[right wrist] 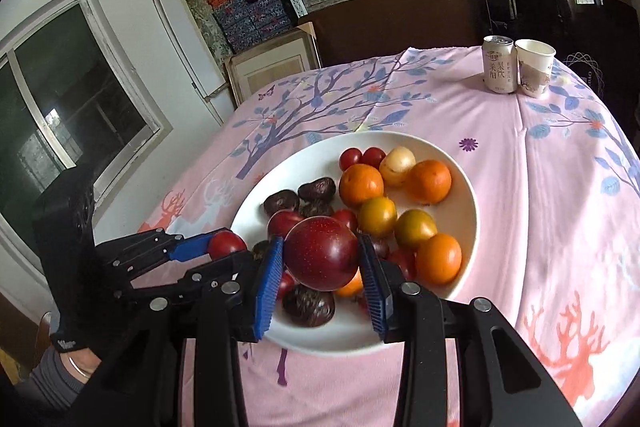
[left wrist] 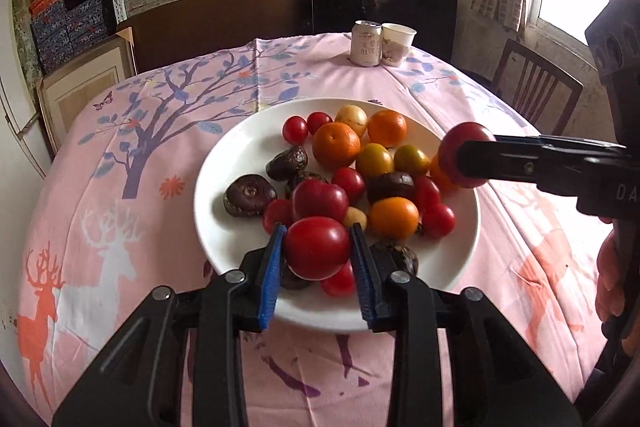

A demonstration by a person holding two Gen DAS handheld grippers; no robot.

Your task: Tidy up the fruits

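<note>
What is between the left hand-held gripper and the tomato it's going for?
Nothing. The left hand-held gripper already has the red tomato clamped between its blue pads, held over the near side of the white plate. The right hand-held gripper likewise holds a dark red plum.

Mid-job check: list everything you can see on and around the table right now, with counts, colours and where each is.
Round white ceramic plate: one, table centre, holding all loose fruit.
Orange tangerines: about four, far and right side of plate.
Yellow-green round fruits: two, plate centre.
Small red cherry tomatoes: several, scattered; exact count unclear.
Dark brown water chestnuts: at least four, mostly left side.
Pale yellow round fruit: one, far edge.
Silver drink can: one, far table edge.
White paper cup: one, beside can.
Pink deer-print tablecloth: one, covering table.
Left gripper: jaws shut on red tomato.
Right gripper: jaws shut on dark red plum.
</note>
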